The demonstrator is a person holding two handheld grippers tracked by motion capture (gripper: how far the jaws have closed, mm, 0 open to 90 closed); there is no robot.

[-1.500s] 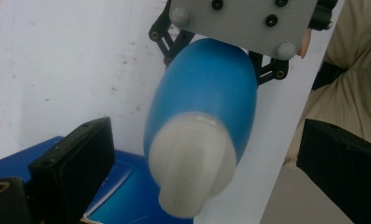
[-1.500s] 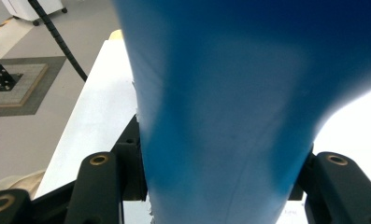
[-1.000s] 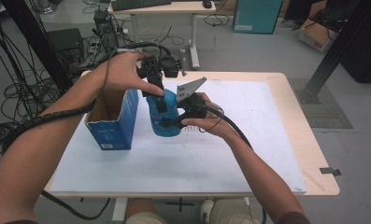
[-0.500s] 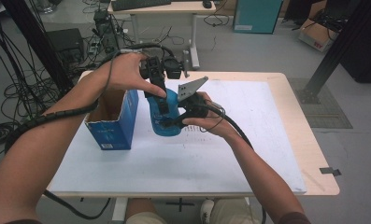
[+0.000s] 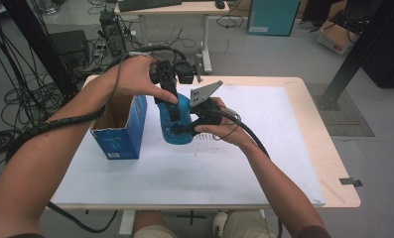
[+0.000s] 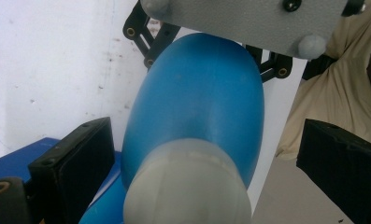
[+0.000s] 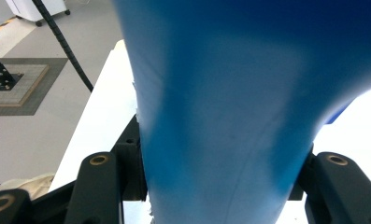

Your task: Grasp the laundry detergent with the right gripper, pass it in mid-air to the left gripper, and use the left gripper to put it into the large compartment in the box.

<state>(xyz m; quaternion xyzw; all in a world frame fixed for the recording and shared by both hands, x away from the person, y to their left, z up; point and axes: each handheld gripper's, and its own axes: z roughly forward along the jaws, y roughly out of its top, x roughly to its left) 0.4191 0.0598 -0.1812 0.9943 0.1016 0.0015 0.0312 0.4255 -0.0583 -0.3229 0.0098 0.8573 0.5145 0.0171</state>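
Right tongs point(image 7: 220, 186) clamping blue bottle point(image 7: 230, 93), left tongs point(image 6: 202, 163) astride its pale cap point(image 6: 185, 186)

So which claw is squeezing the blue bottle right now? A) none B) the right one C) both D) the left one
B: in the right gripper view the right claw presses both sides of the blue bottle, while in the left gripper view the left claw stands wide of the bottle's pale cap.

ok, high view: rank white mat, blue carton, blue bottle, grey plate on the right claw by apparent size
1. white mat, covers most of the tabletop
2. blue carton
3. blue bottle, partly hidden by both claws, so its gap to the carton is unsure
4. grey plate, smallest
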